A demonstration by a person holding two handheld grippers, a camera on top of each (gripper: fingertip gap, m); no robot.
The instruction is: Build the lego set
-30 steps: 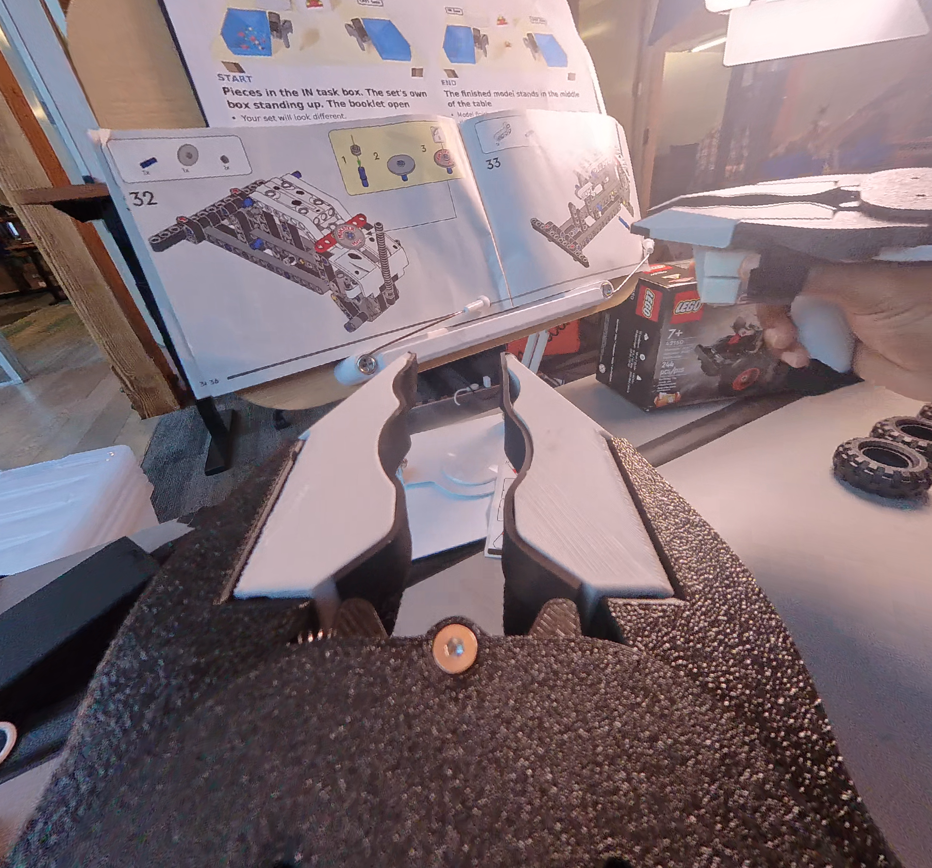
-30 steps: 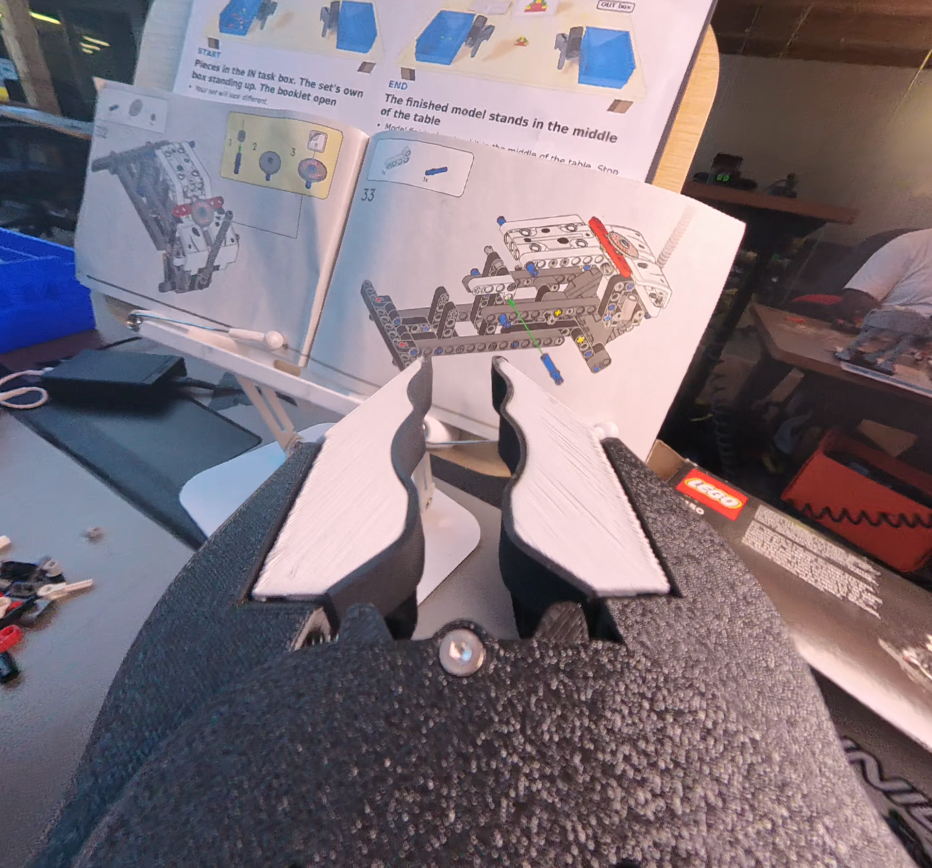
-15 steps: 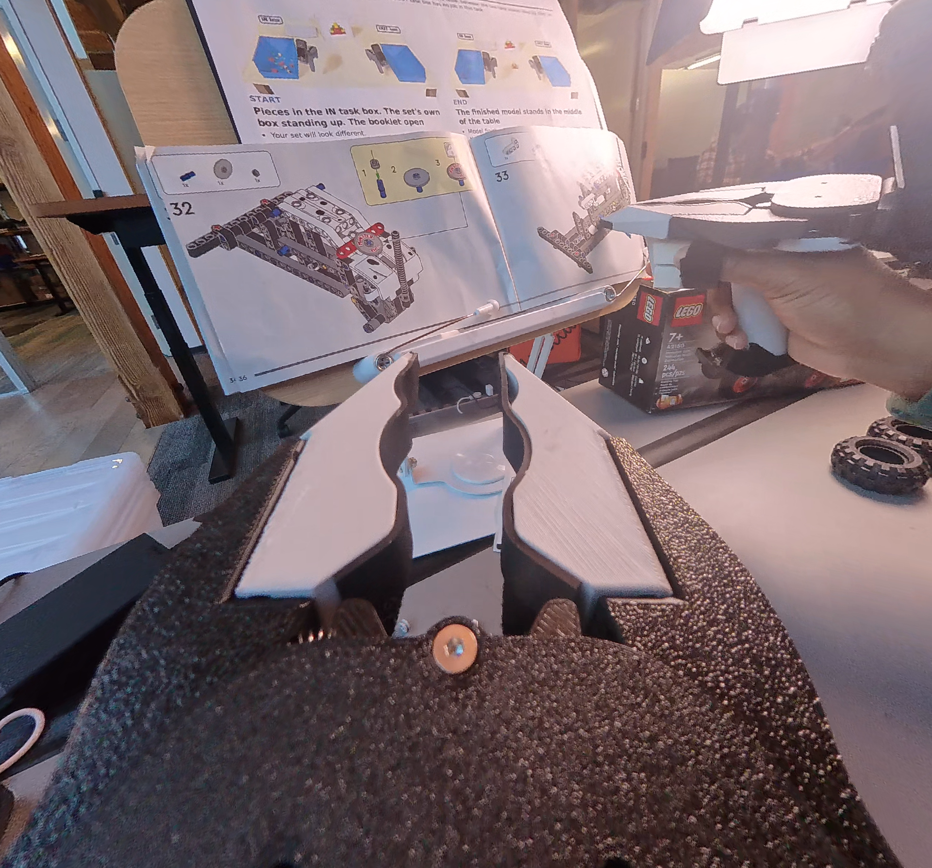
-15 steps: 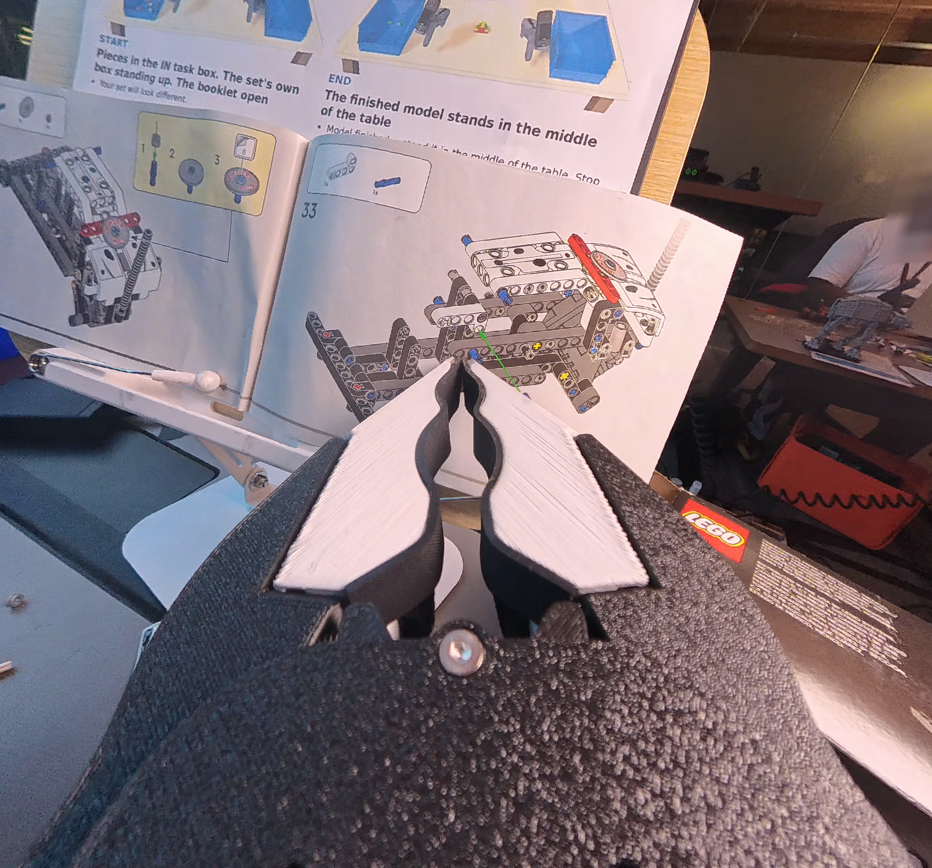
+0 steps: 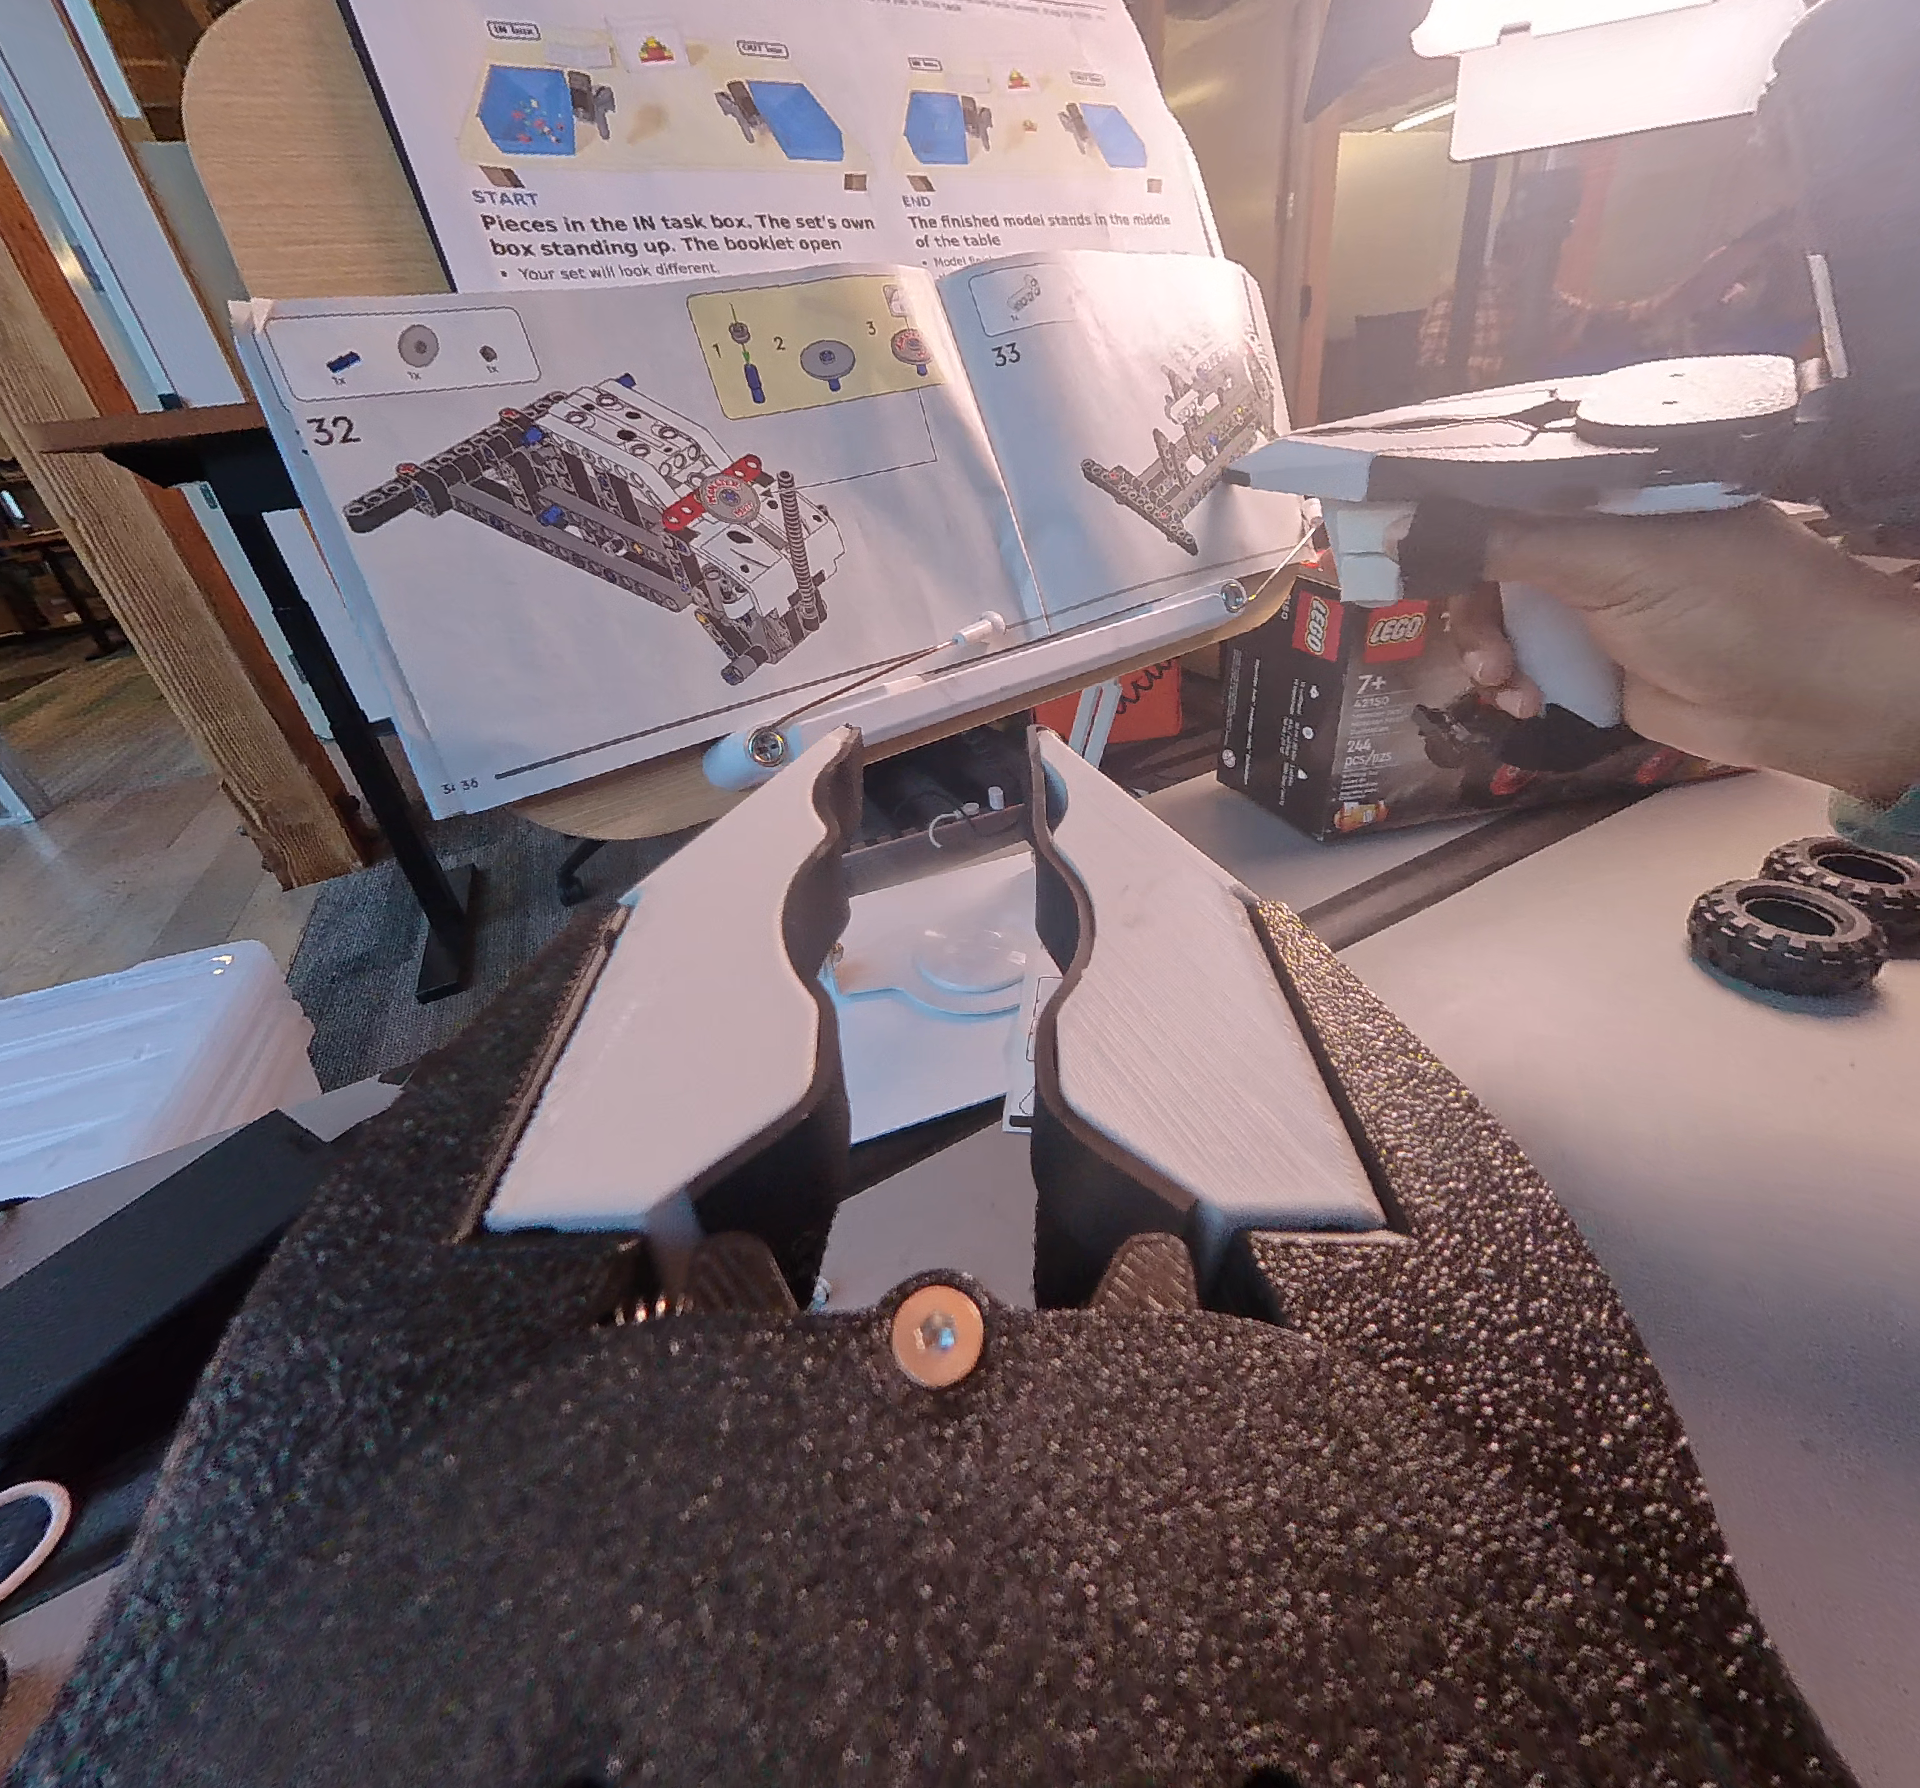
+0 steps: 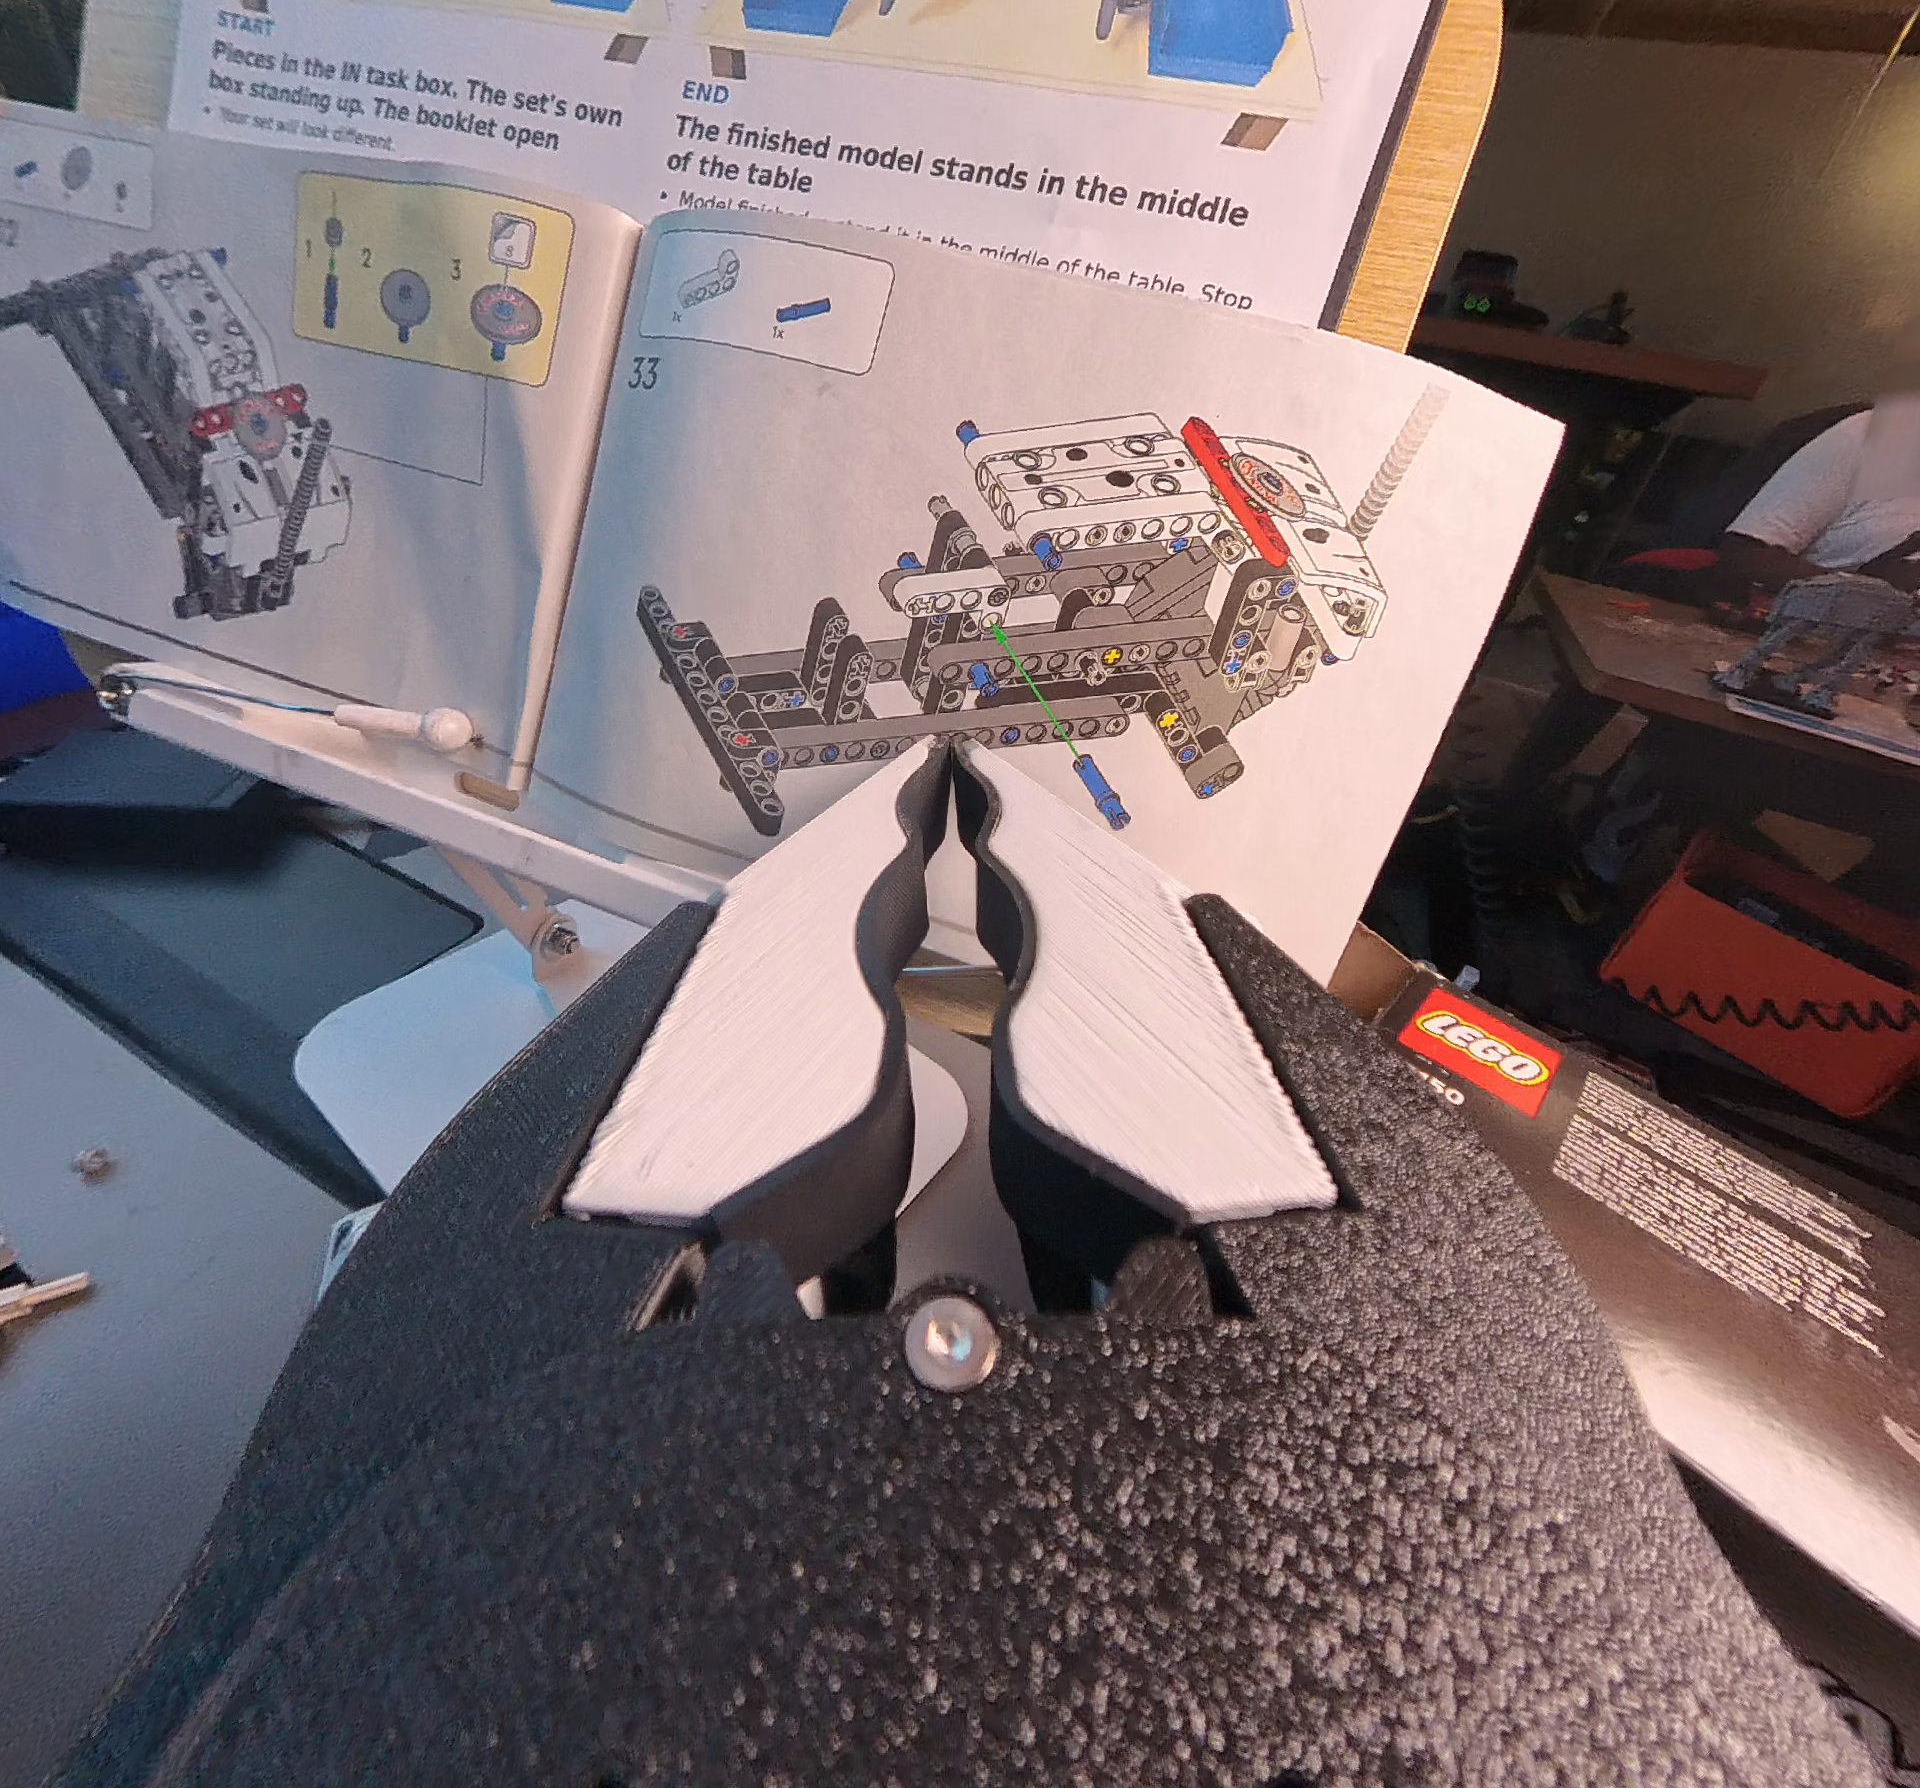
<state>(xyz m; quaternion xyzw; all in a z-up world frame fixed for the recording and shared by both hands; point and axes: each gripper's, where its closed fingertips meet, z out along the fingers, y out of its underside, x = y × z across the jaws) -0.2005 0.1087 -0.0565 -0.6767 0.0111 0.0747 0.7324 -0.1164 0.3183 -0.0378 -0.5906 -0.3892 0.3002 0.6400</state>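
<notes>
The open instruction booklet (image 5: 644, 512) rests on a white stand behind the table, with a printed task sheet (image 5: 727, 76) above it. My left gripper (image 5: 940, 751) is open and empty, held low in front of the stand. My right gripper (image 6: 951, 746) is shut, and its tips touch the middle of the booklet's right page (image 6: 1039, 512). It grips nothing that I can see. In the left wrist view the right gripper (image 5: 1242, 476) comes in from the right, held by a hand, tip against that page. No model or brick is in either gripper.
The set's black box (image 5: 1351, 699) stands right of the stand and also shows in the right wrist view (image 6: 1662, 1219). Two black tyres (image 5: 1787, 933) lie on the grey table at right. Small loose parts (image 6: 42, 1291) lie at left. A black mat (image 6: 208, 907) lies under the stand's white base (image 5: 935, 1011). The gap from one gripper's tips to the other's is roughly 25 centimetres.
My right gripper closed from open to shut and moved forward until its tips met the right page. The left gripper tilted up slightly and stayed open.
</notes>
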